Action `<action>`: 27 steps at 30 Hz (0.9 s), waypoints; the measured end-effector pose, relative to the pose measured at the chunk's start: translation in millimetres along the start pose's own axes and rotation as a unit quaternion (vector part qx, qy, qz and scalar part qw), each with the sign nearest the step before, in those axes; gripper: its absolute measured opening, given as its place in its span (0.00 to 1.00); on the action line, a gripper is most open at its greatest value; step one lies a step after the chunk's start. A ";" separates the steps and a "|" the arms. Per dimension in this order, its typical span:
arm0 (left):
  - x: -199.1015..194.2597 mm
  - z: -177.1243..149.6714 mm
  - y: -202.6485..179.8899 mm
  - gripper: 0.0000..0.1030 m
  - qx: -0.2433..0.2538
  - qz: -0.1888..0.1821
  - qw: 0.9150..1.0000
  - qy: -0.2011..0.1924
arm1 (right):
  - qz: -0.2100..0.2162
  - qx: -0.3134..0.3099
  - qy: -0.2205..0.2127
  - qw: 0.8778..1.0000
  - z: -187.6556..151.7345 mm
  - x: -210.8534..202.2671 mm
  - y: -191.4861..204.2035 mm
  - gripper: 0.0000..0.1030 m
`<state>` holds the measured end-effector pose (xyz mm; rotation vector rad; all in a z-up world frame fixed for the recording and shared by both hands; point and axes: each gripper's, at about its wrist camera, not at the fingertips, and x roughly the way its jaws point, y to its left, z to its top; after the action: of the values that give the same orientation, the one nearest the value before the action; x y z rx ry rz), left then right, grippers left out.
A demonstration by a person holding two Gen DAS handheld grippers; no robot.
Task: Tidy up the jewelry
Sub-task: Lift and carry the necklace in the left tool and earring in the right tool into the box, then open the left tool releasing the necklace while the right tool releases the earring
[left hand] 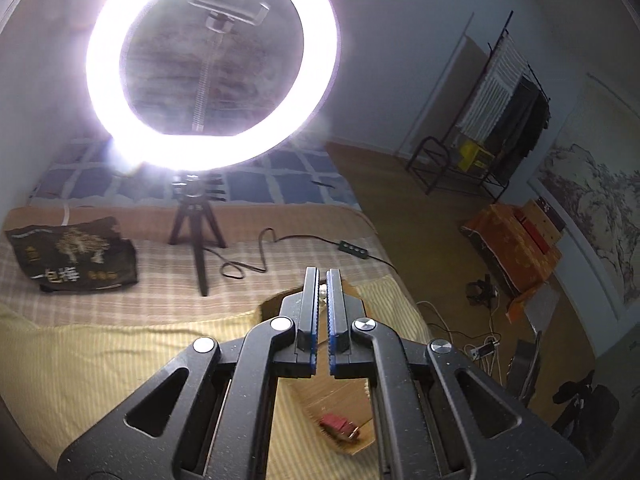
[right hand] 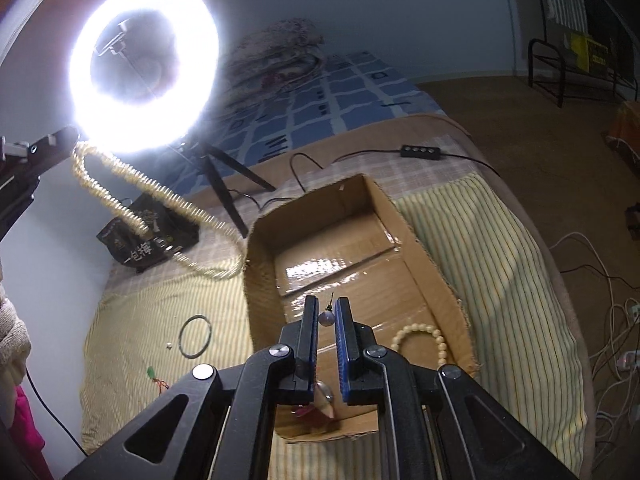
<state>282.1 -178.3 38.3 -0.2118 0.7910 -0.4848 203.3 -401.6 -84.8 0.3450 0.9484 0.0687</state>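
Note:
An open cardboard box [right hand: 420, 248] lies on a striped yellow cloth on the bed. My right gripper [right hand: 327, 312] hovers over it, jaws slightly apart, with a small pearl earring [right hand: 326, 317] between the fingers. A cream bead bracelet [right hand: 420, 340] and a pink item [right hand: 320, 400] lie in the box. My left gripper [left hand: 322, 280] is shut on a long pearl necklace [right hand: 132, 208] that hangs blurred from it at the left of the right wrist view. A dark bangle [right hand: 195, 336], a tiny bead [right hand: 169, 345] and a green pendant [right hand: 151, 372] lie on the cloth.
A lit ring light [left hand: 212, 60] on a small tripod [left hand: 196, 232] stands on the bed, its cable and switch [left hand: 352, 246] trailing right. A dark printed bag [left hand: 72, 256] sits at left. The floor at right holds cables, boxes and a rack.

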 end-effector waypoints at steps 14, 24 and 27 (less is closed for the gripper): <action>90.5 -26.1 -29.6 0.00 0.017 0.015 0.997 0.068 | 0.021 0.071 0.037 0.997 -4.9 25.6 -37.7 0.10; 95.9 -30.3 -33.4 0.38 0.031 0.015 0.997 0.070 | -0.001 0.080 0.025 0.996 -4.6 21.3 -43.6 0.63; 91.4 -32.0 -33.5 0.44 0.041 0.022 0.997 0.062 | -0.011 0.066 0.020 0.998 -3.7 19.1 -39.3 0.67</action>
<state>302.6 -252.6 -29.3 -0.0888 0.8936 -0.4918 207.8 -433.7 -114.2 0.4558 0.9995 -0.0080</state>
